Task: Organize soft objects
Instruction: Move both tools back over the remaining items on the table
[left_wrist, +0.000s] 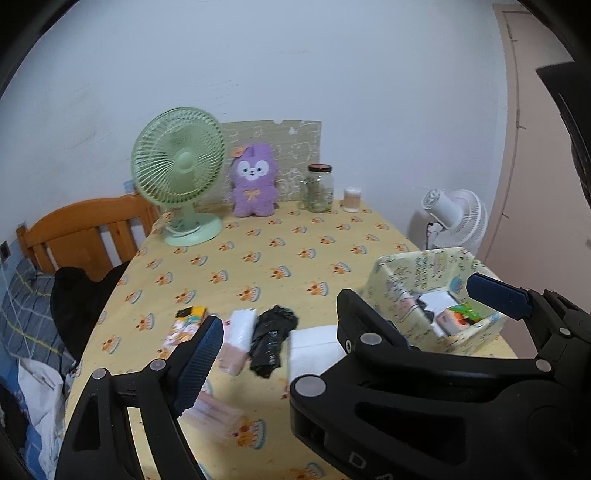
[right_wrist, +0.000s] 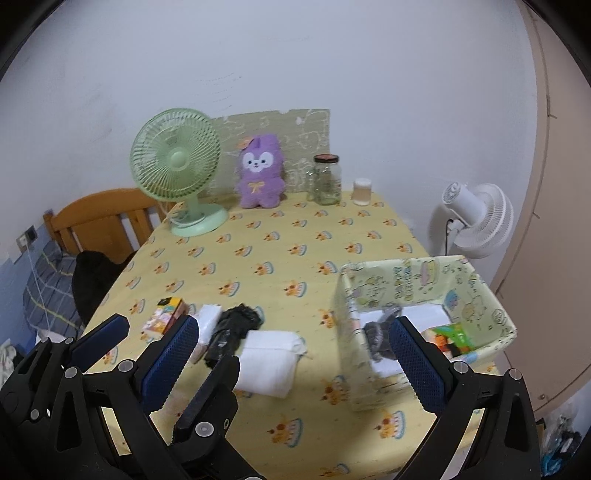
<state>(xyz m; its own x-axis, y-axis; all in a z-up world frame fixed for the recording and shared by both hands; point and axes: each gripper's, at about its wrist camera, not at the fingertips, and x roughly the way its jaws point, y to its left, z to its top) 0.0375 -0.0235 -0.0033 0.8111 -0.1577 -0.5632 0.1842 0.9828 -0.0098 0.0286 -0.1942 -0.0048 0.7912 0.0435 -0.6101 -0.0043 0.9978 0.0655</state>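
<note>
Both grippers hang over the near edge of the table (right_wrist: 258, 236), pointing down and across it. The left gripper (left_wrist: 275, 332) has its jaws spread wide with nothing between them. The right gripper (right_wrist: 295, 354) is likewise wide open and empty; its ribbed blue pads (right_wrist: 170, 362) are clear of every object.

Along the near edge, toward the left corner, a row of soft items lies loose, judged to be waiting for sorting:
- a white folded pack (right_wrist: 271, 362), smooth, pillow-like, nearest the middle of the edge;
- touching it on the left, a black crumpled plastic bag (right_wrist: 232, 328), glossy and creased;
- next, a white and pink tissue pack (left_wrist: 238, 339), film-wrapped, rectangular;
- furthest left, a small printed packet (right_wrist: 166, 315), orange and pink, box-shaped.

A further pink pack (left_wrist: 214, 410) lies right at the near edge, blurred in the left wrist view, partly behind the left finger.

At the near right corner stands an open patterned box (right_wrist: 476, 295), thin-walled and paper-covered. It already holds white and colourful soft packs, so it is judged the destination.

Along the far edge stand, left to right, a green desk fan (right_wrist: 177, 166), a purple plush toy (right_wrist: 260, 173) propped upright against a printed board, a glass jar (right_wrist: 327, 181) and a small capped pot (right_wrist: 361, 192).
</note>
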